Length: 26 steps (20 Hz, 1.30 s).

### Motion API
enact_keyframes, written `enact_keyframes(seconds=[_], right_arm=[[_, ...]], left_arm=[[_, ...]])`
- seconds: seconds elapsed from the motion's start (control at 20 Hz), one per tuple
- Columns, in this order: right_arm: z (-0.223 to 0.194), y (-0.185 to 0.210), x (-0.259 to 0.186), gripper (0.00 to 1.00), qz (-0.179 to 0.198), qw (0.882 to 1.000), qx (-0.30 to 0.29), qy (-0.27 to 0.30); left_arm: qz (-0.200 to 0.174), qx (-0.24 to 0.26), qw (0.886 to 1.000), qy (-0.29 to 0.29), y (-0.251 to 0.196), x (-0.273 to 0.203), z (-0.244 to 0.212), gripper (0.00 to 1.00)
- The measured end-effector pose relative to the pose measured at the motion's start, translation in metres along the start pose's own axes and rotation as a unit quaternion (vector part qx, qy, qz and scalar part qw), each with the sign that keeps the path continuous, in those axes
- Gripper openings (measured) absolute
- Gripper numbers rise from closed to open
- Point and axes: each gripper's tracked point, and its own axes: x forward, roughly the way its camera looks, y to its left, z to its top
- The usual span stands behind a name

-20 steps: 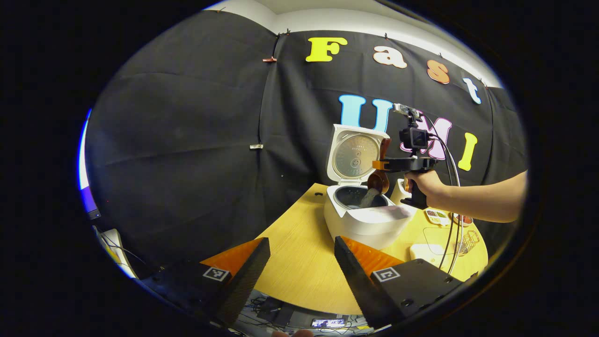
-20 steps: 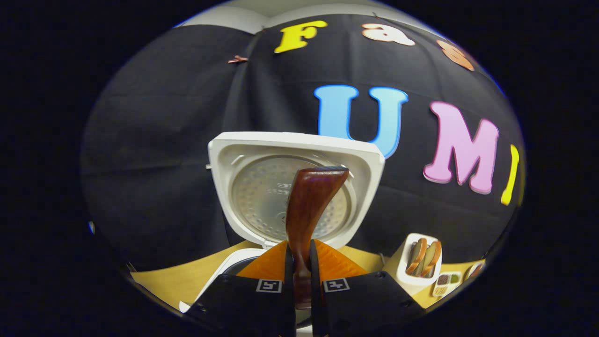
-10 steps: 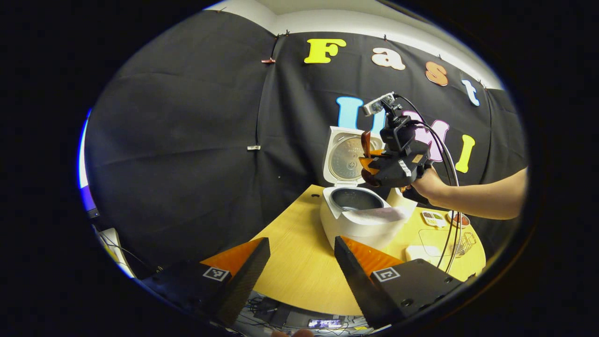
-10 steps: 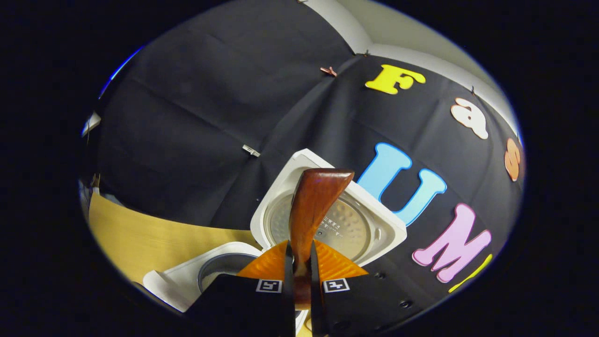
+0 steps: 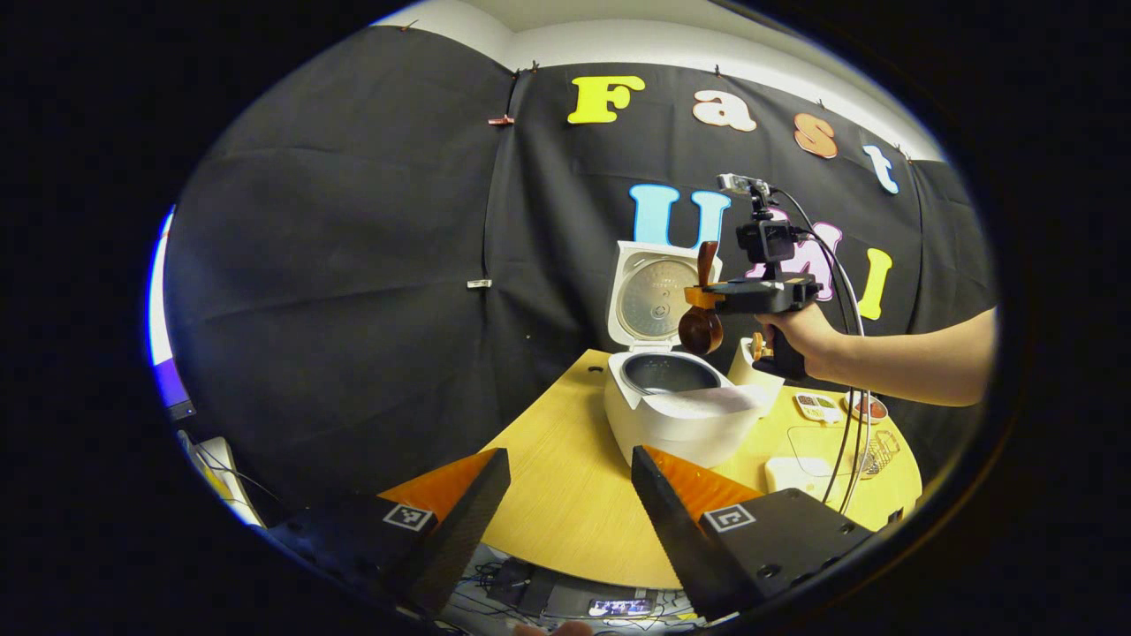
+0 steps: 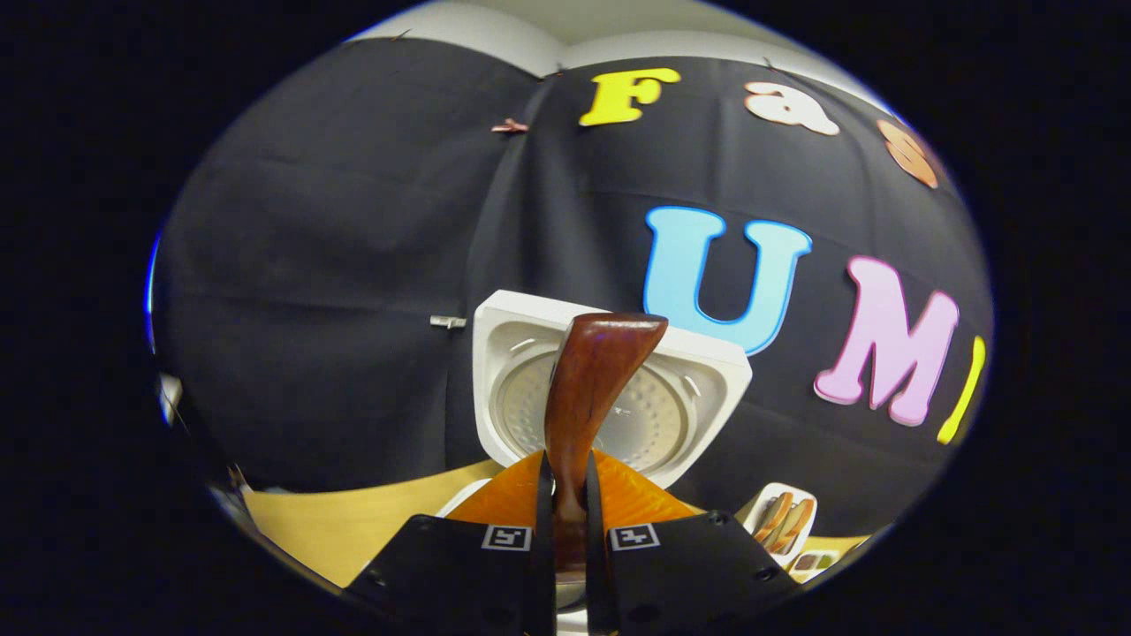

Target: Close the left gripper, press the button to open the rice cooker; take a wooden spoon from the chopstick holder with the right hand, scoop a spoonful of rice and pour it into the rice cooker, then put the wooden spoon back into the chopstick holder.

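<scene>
Two fingers of the left gripper (image 5: 565, 512) sit at 6 o'clock in the left gripper view, spread wide apart with nothing between them, bare wooden table (image 5: 574, 495) visible through the gap. Up at about 1 o'clock from them, rice cooker (image 5: 680, 415) stands on the table, lid (image 5: 658, 296) flipped up and upright, dark inner pot open to view. Just above the pot opening hangs the wooden spoon (image 5: 701, 329), bowl end down, handle end up in front of the lid, clamped crosswise in the right gripper (image 5: 698, 298), which a hand (image 5: 800, 340) holds level from the 3 o'clock side, bare forearm running off right. Chopstick holder (image 5: 751, 367) is just behind the cooker at its right, partly hidden by the hand. Small dishes and a clear tray lie farther right on the table, too small to tell contents. In the right gripper view, the right gripper (image 6: 565, 548) at 6 o'clock is closed on the wooden spoon (image 6: 588, 397), both fingers pressed on the handle, which rises straight to 12 o'clock across the open lid (image 6: 610, 397). Chopstick holder (image 6: 782, 521) with utensils sits at 4 o'clock, low near the edge.
</scene>
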Motion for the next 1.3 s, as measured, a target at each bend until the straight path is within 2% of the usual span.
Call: enact_keyframes(seconds=[0.2, 0.45, 0.65, 0.9, 1.3], right_arm=[[0.02, -0.025, -0.035, 0.17, -0.011, 0.995, 0.093, -0.02], [0.068, -0.068, -0.115, 0.17, -0.033, 0.983, 0.159, -0.088], [0.089, -0.117, -0.187, 0.17, -0.063, 0.97, 0.197, -0.13], [0.079, -0.19, -0.285, 0.17, -0.131, 0.958, 0.204, -0.151], [0.002, -0.302, -0.414, 0.17, -0.249, 0.938, 0.209, -0.121]], left_arm=[[-0.009, -0.003, 1.0, -0.005, -0.009, -0.007, 0.004, 0.96], [-0.022, 0.008, 1.0, -0.015, -0.024, -0.013, 0.013, 0.95], [-0.033, 0.018, 0.999, -0.022, -0.036, -0.017, 0.019, 0.96], [-0.051, 0.028, 0.998, -0.033, -0.056, -0.019, 0.029, 0.96], [-0.07, 0.045, 0.996, -0.042, -0.093, -0.019, 0.04, 0.95]])
